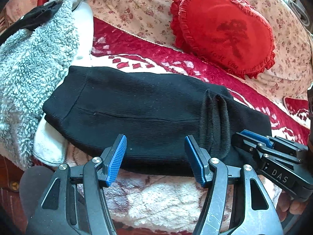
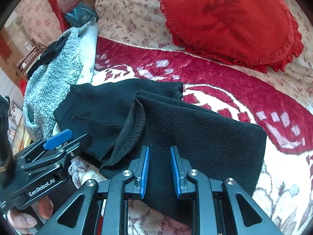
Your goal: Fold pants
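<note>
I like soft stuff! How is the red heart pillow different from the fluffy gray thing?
The red heart pillow is smooth with a ruffled edge; the fluffy gray thing is shaggy and crumpled. The pillow leans on the flowery cushion; the gray thing lies heaped beside the black pants. Both look soft.

The folded pants (image 1: pixel 137 113) lie across a patterned blanket (image 1: pixel 176 62) on a sofa. To their left sits a pile of fleecy clothing (image 1: pixel 29 62), touching the pants' left end. Behind the pants to the right, a heart-shaped cushion (image 1: pixel 225 27) leans on the sofa back (image 1: pixel 133 5). The left claw (image 1: pixel 155 160) hangs over the pants' near edge; the right claw (image 2: pixel 159 171) is over their right half.
</note>
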The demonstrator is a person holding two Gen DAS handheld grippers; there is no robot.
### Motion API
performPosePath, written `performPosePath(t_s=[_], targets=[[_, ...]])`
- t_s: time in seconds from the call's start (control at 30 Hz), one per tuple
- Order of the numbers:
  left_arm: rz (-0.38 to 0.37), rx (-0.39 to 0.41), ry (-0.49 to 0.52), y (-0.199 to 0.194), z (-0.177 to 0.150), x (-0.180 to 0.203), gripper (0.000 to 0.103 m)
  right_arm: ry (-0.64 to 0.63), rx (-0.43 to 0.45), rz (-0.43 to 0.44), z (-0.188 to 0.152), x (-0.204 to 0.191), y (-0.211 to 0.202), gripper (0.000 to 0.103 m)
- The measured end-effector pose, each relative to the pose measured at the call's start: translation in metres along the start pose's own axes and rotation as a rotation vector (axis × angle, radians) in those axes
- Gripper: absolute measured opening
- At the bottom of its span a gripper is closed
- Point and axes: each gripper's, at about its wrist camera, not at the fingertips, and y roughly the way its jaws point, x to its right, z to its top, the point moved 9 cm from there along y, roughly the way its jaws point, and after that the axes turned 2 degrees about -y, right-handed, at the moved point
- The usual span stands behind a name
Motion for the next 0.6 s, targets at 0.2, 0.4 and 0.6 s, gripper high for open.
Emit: performPosePath(t_s=[0.2, 0.4, 0.6], targets=[[0.014, -0.007, -0.017, 0.001, -0.001, -0.012, 0.061, -0.028, 0.006, 0.014, 0.012, -0.011, 0.0, 0.021], [0.022, -0.015, -0.043, 0.001, 0.001, -0.026, 0.061, -0.054, -0.017, 0.017, 0.019, -0.021, 0.011, 0.021], [0.011, -0.007, -0.052, -0.007, 0.002, -0.033, 0.061, -0.044, -0.004, 0.015, 0.02, -0.016, -0.005, 0.024]])
